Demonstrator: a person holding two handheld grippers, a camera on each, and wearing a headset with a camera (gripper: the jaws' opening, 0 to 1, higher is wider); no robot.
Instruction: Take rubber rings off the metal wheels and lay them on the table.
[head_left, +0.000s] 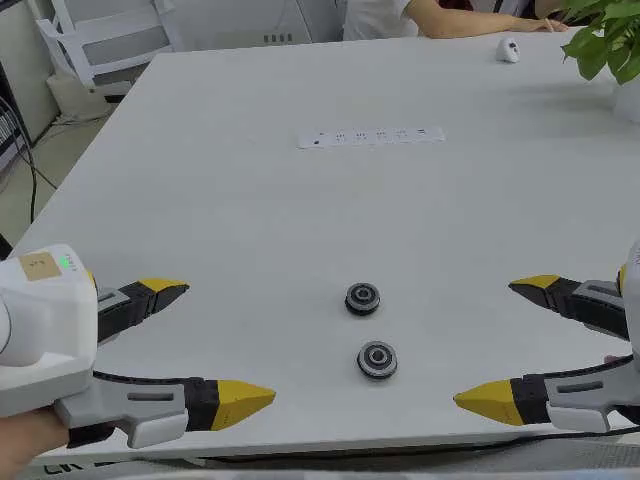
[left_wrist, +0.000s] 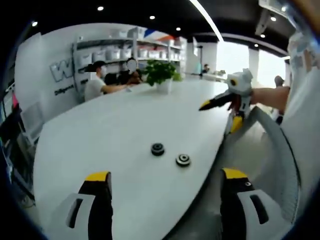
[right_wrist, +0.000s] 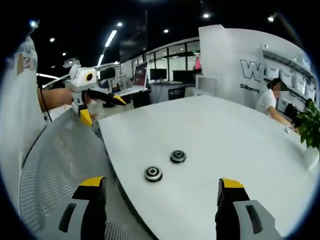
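Two small metal wheels with black rubber rings lie flat on the white table near its front edge: the farther wheel (head_left: 362, 299) (left_wrist: 157, 149) (right_wrist: 177, 156) and the nearer wheel (head_left: 377, 360) (left_wrist: 183, 160) (right_wrist: 153, 173). My left gripper (head_left: 205, 345) (left_wrist: 165, 182) (right_wrist: 100, 107) stands open at the left, well apart from both wheels, with nothing between its yellow-tipped fingers. At the right my right gripper (head_left: 505, 345) (right_wrist: 159, 187) (left_wrist: 222, 112) is open too, equally far from the wheels and holding nothing.
A white power strip (head_left: 370, 136) lies across the table's middle. A small white object (head_left: 509, 49) and a potted plant (head_left: 610, 45) stand at the far right corner, where a person's arm (head_left: 480, 20) rests. A white chair frame (head_left: 110, 40) stands beyond the far left edge.
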